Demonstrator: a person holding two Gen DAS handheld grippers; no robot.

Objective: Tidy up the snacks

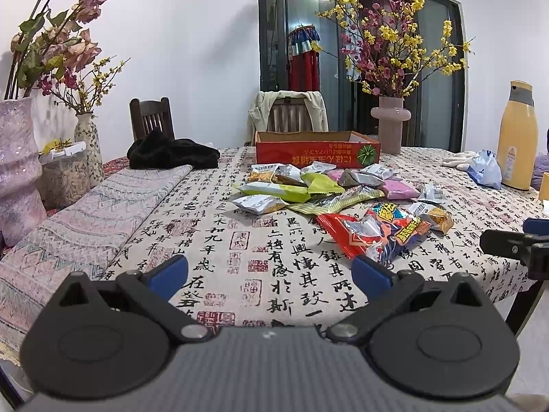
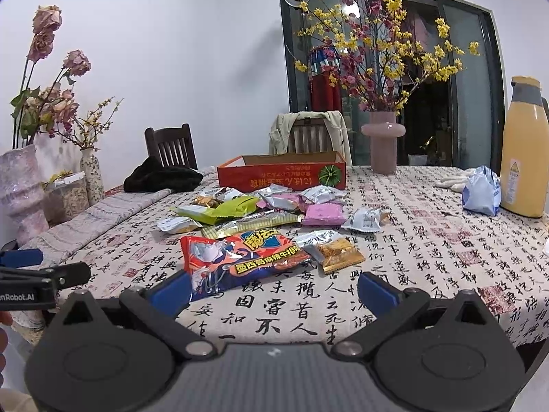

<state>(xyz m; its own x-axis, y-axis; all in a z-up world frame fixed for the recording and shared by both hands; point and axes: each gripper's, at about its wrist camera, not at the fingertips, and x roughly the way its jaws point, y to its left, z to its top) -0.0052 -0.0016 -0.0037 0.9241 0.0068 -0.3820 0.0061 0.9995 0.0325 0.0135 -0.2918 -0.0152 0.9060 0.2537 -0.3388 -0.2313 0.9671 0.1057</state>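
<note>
Both claws released and carrying nothing: left gripper (image 1: 269, 276) and right gripper (image 2: 272, 292) hover low over the near edge of the table (image 1: 219, 240), jaws spread wide.

Snacks lie loose in a heap mid-table, just in front of the red cardboard box (image 2: 281, 175), which I take to be the destination. Nearest item: the large red-and-blue snack bag (image 2: 236, 257), just ahead of my right gripper's left finger, with a small gold-cornered packet (image 2: 334, 249) touching its right side.

Plan for this step: I take the big bag first, since it overlaps the pile's front. Pinch a crimped end seam, not the puffed middle, which I expect to slip and crush. Lift clear before travelling so the small packets underneath aren't dragged.

Legible text: "nRobot.AI" on the left gripper's housing, seen from the right wrist. The tablecloth carries black calligraphy and red seals. Box and bag lettering is Chinese; too distorted for me to read reliably.
</note>
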